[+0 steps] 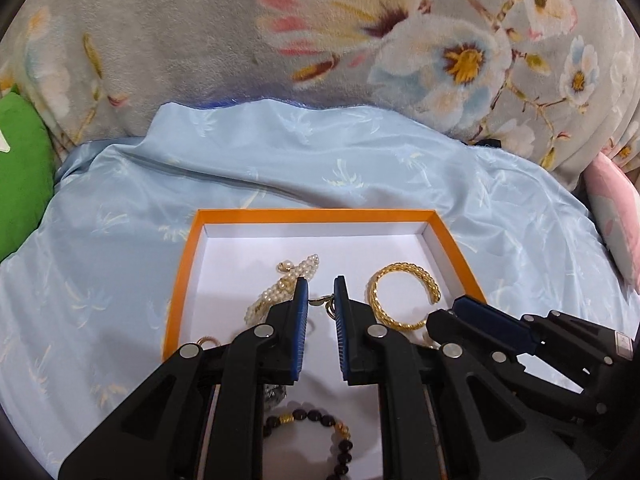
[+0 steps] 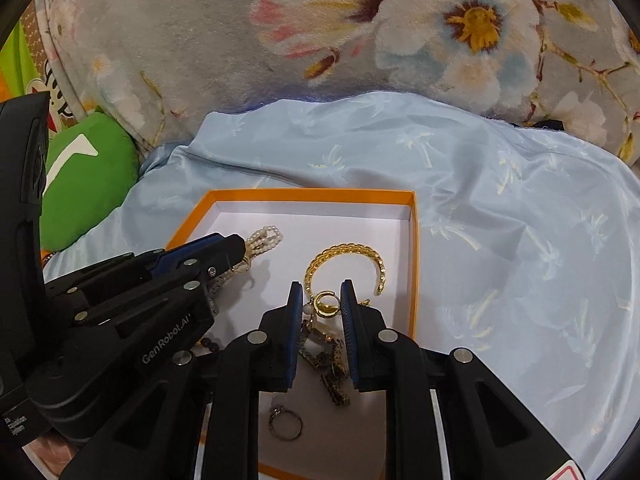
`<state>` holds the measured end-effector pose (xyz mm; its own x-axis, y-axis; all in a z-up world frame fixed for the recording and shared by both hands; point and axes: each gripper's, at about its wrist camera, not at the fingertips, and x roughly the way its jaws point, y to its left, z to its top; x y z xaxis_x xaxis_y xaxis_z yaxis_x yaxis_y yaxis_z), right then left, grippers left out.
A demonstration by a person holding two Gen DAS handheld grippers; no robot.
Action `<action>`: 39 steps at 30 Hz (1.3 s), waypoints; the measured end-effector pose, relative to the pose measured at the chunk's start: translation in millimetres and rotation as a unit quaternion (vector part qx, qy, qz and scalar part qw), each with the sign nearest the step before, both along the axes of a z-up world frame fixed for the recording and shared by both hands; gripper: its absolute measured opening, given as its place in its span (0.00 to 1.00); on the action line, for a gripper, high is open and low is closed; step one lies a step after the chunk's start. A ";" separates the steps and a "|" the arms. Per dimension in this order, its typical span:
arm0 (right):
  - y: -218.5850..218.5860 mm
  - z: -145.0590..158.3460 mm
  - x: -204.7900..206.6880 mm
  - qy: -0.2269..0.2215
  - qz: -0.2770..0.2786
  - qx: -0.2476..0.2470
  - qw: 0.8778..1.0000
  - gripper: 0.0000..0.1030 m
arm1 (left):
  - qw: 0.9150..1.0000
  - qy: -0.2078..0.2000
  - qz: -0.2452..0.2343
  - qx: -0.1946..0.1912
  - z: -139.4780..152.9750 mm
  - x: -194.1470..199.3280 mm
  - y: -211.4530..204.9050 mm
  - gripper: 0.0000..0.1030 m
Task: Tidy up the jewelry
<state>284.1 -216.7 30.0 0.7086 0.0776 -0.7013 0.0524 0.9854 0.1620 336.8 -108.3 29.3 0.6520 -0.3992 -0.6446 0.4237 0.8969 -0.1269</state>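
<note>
Right hand-held gripper [image 2: 320,300] narrow, jaws flanking a gold hoop earring [image 2: 326,305] — contact unclear; left hand-held gripper [image 1: 320,300] part-open, empty. Jewelry sits in the orange box [image 2: 416,240] on the bed — kept together.

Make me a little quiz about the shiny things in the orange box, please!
1. True or false: the gold bangle lies inside the orange box.
2. Which lies nearer the left gripper? A: pearl bracelet; B: green cushion.
3. Fill in: between the fingers of the right gripper shows a small gold ____.

Key: 1 true; 2 A; 3 hoop earring.
</note>
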 end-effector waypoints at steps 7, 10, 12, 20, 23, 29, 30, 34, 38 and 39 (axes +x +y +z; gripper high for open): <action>-16.5 6.2 -5.2 -0.029 -0.016 0.033 0.999 0.34 | 0.998 0.001 0.042 -0.057 2.6 5.7 21.6 0.66; -28.5 21.6 -20.4 -0.057 -0.035 0.047 0.997 0.43 | 0.993 -0.027 0.066 -0.092 17.8 -7.6 43.9 0.71; -34.5 29.6 -36.1 -0.070 -0.050 0.052 0.995 0.49 | 0.990 -0.055 0.089 -0.092 25.9 -25.1 59.5 0.74; -22.3 22.4 -115.3 -0.059 -0.077 0.009 0.995 0.59 | 0.987 -0.102 0.119 -0.034 22.8 -111.9 88.4 0.77; -9.2 9.6 -136.4 -0.036 -0.072 -0.006 0.997 0.60 | 0.988 -0.101 0.119 0.005 11.7 -138.7 86.0 0.77; 23.6 0.4 -164.6 -0.023 -0.056 -0.050 0.997 0.62 | 0.989 -0.084 0.117 0.034 -1.6 -174.0 85.6 0.83; 30.1 -0.3 -168.6 -0.025 -0.054 -0.062 0.996 0.66 | 0.989 -0.082 0.123 0.030 -2.2 -177.9 87.5 0.88; 44.5 0.4 -175.3 -0.027 -0.054 -0.091 0.994 0.71 | 0.986 -0.087 0.141 0.036 -2.7 -186.6 88.9 0.89; 51.1 -1.9 -173.3 -0.018 -0.058 -0.117 0.991 0.74 | 0.986 -0.072 0.142 0.050 -6.0 -181.3 85.8 0.90; 51.6 -3.3 -171.3 -0.012 -0.059 -0.120 0.991 0.74 | 0.986 -0.064 0.141 0.055 -7.8 -178.5 84.6 0.90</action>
